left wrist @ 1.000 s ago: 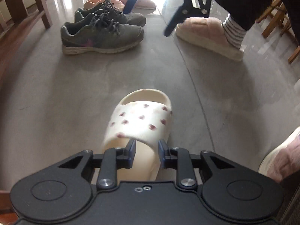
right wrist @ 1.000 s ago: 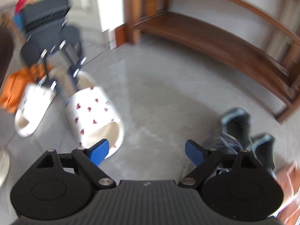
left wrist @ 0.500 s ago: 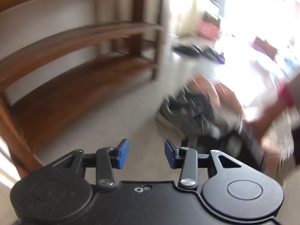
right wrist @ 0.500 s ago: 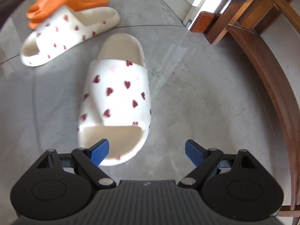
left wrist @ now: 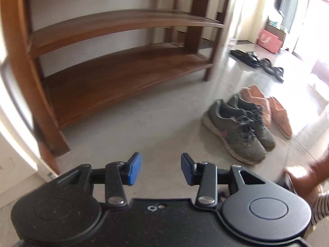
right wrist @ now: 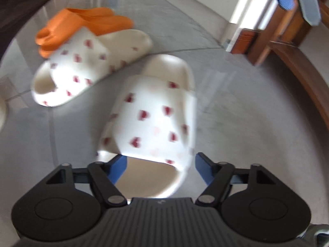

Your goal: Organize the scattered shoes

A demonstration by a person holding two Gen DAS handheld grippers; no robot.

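Right hand-held gripper (right wrist: pixel 160 167): spread wide, its blue pads on either side of the toe end of the nearer heart-print slide (right wrist: pixel 156 121); holding nothing yet, and whether a pad touches the slide is blurred.
Key relation: the slide lies straight ahead of the right hand-held gripper, its long axis running away from the camera, open toe nearest, heel far. Judged from this, the right hand is much the nearer one and a simple closing across the toe width would take it.
Second heart-print slide (right wrist: pixel 82 70): lies on the floor (right wrist: pixel 236 111) beyond and to the left, angled across, its heel just beside the first slide's heel, its top edge against an orange slipper (right wrist: pixel 78 23).
Left hand-held gripper (left wrist: pixel 160 170): part open, nothing between the pads, pointed at the wooden shoe rack (left wrist: pixel 115 70) from above bare floor.
Shoe rack: dark brown wood, two shelves in view carrying no shoes.
Other shoes: a pair of grey lace-up sneakers (left wrist: pixel 238 127) with pale soles stands side by side right of the left hand-held gripper, salmon slippers (left wrist: pixel 267 107) touching behind them, dark sandals (left wrist: pixel 255 60) farther off.
Materials: the slides look like smooth, thick moulded foam, cream with red hearts, a broad strap and rounded edges; likely light and slightly squashy under the pads.
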